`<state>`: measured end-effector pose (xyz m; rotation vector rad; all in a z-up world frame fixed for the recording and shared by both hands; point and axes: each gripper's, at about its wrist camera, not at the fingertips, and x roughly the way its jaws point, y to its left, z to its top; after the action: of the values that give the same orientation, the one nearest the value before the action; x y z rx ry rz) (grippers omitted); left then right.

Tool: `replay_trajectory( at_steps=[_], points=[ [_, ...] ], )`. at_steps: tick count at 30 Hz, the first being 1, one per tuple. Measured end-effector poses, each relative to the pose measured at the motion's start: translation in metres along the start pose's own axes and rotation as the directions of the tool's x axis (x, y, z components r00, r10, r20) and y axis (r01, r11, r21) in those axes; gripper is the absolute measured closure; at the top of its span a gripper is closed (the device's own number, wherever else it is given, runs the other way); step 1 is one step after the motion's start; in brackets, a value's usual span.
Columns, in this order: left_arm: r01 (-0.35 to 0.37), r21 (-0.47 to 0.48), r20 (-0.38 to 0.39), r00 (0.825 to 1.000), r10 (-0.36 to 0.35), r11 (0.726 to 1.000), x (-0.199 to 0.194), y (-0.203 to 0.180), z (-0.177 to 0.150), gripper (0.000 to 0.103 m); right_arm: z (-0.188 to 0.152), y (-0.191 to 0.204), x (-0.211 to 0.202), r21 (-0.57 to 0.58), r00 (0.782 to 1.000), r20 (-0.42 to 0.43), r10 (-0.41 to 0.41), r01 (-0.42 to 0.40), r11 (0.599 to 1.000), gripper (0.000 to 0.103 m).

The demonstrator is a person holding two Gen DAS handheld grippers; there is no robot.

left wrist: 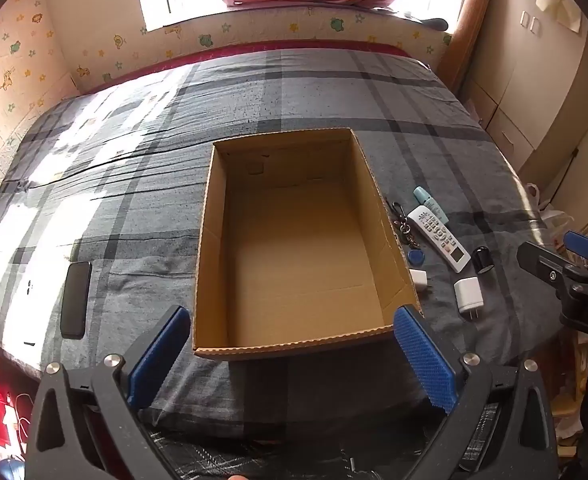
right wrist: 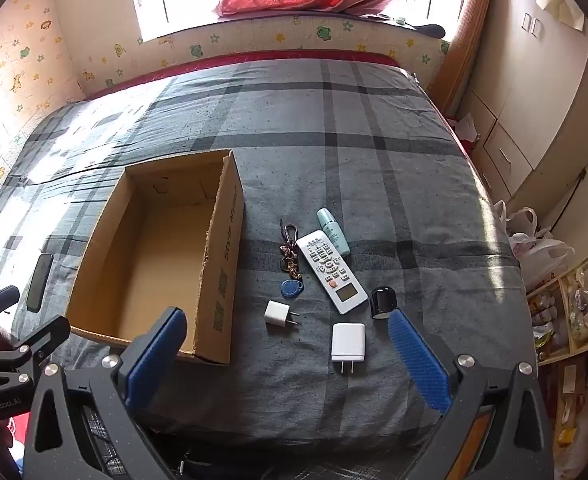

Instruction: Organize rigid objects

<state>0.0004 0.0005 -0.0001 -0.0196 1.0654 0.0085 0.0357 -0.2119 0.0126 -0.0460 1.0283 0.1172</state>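
Observation:
An open, empty cardboard box (left wrist: 213, 216) (right wrist: 221, 240) sits on the bed. To its right lie a white remote (right wrist: 331, 271) (left wrist: 438, 237), a teal bottle (right wrist: 333, 231) (left wrist: 430, 204), a keychain with a blue tag (right wrist: 291, 264) (left wrist: 406, 232), a small white plug (right wrist: 277, 313) (left wrist: 418, 279), a larger white charger (right wrist: 348, 342) (left wrist: 468, 293) and a black cap (right wrist: 382, 302) (left wrist: 482, 259). My left gripper (left wrist: 291, 334) is open before the box's near edge. My right gripper (right wrist: 287, 334) is open, just short of the two chargers.
A black phone (left wrist: 76, 300) (right wrist: 39, 277) lies left of the box near the bed's front edge. The grey plaid bed (right wrist: 374, 160) runs to a papered wall at the back and left. Cabinets (right wrist: 534, 120), bags and shelves stand at the right.

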Motion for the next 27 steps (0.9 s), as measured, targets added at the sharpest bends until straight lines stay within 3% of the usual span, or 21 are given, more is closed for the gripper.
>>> replay_trajectory(
  at_steps=[27],
  points=[
    [-0.037,0.001,0.031,0.999,0.037,0.999,-0.011,0.003,0.001,0.000,0.001,0.003,-0.008,-0.009,1.000,0.026,-0.006,0.006,1.000,0.000]
  ],
)
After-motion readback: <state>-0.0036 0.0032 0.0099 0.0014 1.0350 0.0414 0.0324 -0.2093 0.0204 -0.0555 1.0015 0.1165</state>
